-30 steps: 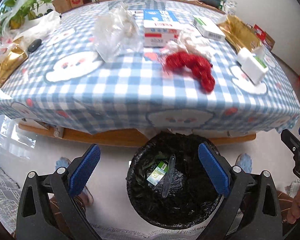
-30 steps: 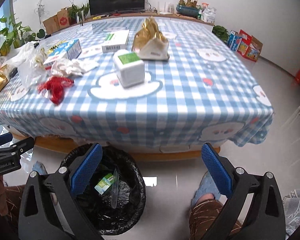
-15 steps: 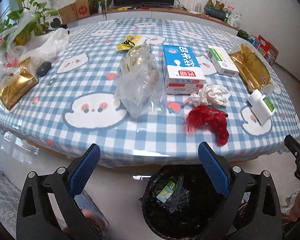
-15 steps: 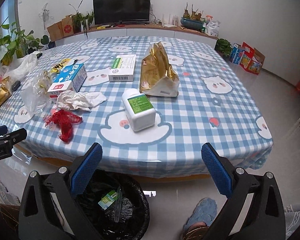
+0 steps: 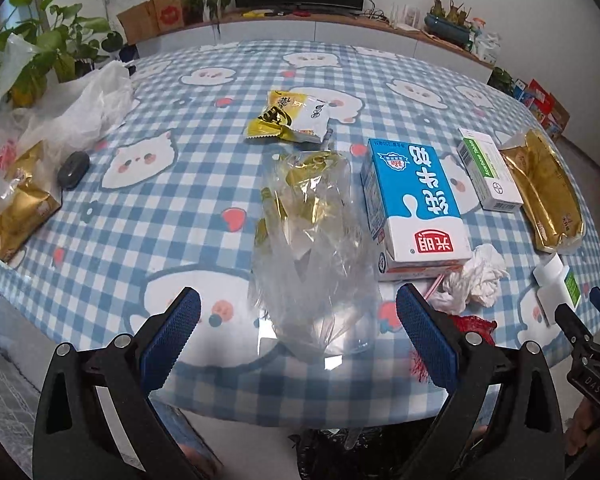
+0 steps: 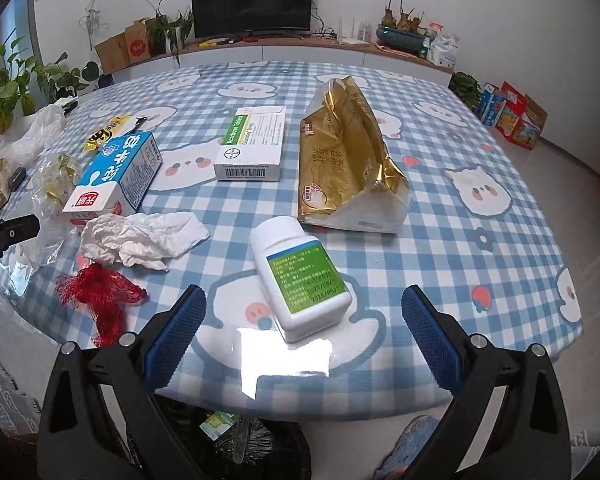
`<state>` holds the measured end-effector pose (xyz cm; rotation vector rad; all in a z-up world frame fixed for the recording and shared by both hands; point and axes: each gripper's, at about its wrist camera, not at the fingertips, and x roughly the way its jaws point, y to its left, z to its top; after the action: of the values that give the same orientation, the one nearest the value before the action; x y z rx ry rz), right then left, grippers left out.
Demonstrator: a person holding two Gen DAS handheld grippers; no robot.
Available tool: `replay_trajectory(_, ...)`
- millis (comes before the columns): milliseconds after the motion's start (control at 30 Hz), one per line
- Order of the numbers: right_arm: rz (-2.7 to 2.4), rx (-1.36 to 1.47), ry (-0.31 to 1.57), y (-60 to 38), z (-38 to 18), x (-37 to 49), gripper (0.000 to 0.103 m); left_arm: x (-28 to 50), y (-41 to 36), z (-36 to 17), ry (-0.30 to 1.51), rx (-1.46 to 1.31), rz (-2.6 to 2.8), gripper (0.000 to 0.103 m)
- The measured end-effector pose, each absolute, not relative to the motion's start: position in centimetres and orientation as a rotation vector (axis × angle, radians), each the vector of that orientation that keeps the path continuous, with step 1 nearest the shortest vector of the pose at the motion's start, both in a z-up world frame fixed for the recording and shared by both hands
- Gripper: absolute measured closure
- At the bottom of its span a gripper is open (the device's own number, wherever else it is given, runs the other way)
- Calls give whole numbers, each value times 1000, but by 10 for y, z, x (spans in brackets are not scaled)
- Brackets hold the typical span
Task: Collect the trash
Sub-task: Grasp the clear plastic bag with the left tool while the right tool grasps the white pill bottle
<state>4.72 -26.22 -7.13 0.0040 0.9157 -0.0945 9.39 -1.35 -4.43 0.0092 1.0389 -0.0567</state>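
My left gripper [image 5: 298, 316] is open and empty, raised over the table's near edge just short of a crumpled clear plastic bag [image 5: 314, 248]. A blue milk carton [image 5: 414, 204], crumpled white tissue [image 5: 476, 276] and a red net [image 5: 472, 326] lie to its right. My right gripper [image 6: 302, 314] is open and empty, with a white bottle with a green label [image 6: 302, 276] lying between its fingers' line. The tissue [image 6: 140, 236], red net [image 6: 100, 292] and carton [image 6: 114, 176] show to its left. The black-lined trash bin [image 6: 236, 444] sits below the table edge.
A gold bag [image 6: 348, 156], a medicine box [image 6: 254, 148] and a yellow snack packet [image 5: 288, 116] lie farther back on the checked tablecloth [image 6: 460, 220]. A white plastic bag [image 5: 72, 112], a second gold bag [image 5: 16, 212] and a dark oval object [image 5: 74, 163] lie at the left.
Both grippers have risen from beside the bin to table height and moved in over the near edge. The bin has dropped to the bottom of both views. Both stay open.
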Motion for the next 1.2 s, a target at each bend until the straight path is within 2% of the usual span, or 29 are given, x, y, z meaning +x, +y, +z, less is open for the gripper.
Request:
replay_trajectory(133,-83,-4,928,-257,-73,54,12,107,-15,-45,1042,10,-66,9)
replay_trajectory(333,-73,20,961,-255,-83,63,22,123,-11,-52,1070,-15,-73,12)
replay_trajectory(633,-73,24,980,-253,-89,67,41,132,-10,-60,1100,-33,-96,38)
replay_trajectory(867,-79,16,1006,-254,-96,69,62,131,-10,-62,1110,-34,-108,56)
replay_trajectory(1000,-77,20,1004,-255,-95,69,63,130,-12,-63,1109,-26,-108,66)
replay_trajectory(1200,-77,31,1005,-256,-95,69,64,129,-9,-59,1106,-39,-107,72)
